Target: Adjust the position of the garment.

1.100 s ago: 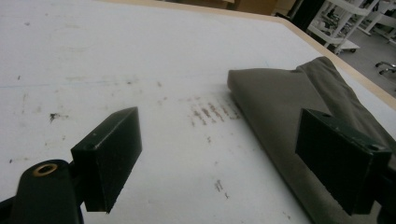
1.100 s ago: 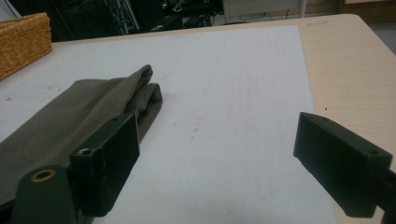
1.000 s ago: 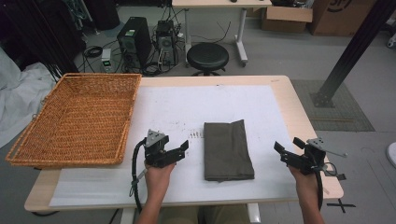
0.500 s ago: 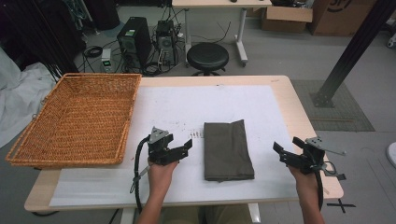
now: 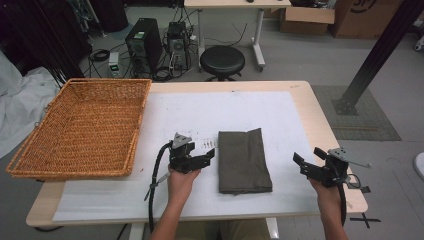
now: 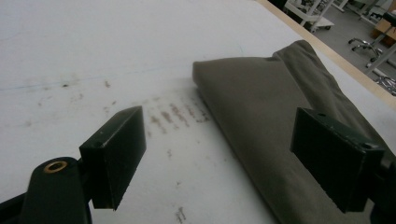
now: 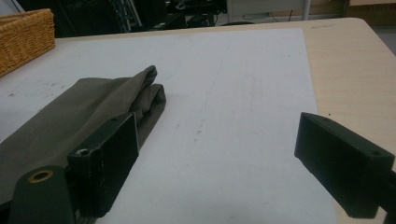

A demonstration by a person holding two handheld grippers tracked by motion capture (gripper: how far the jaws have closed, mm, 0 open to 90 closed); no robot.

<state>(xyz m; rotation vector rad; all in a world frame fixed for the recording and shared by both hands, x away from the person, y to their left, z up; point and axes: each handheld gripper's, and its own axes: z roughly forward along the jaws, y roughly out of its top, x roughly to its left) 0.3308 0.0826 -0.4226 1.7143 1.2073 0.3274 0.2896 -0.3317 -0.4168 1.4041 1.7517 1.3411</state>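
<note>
Olive folded cloth (image 5: 243,161) lies between both grippers' spread fingers (image 5: 208,152).

Folded cloth (image 5: 244,160) lies between both tools, basket (image 5: 80,125) leftward.

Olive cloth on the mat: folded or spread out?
Folded. The olive cloth lies as a compact rectangle on the white mat, and the right gripper view shows stacked layers at its far end.

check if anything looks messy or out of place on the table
Mostly tidy. The folded olive cloth lies flat and square between the open left gripper and right gripper. Only oddity: small dark smudges on the white mat beside the cloth's left edge.
</note>
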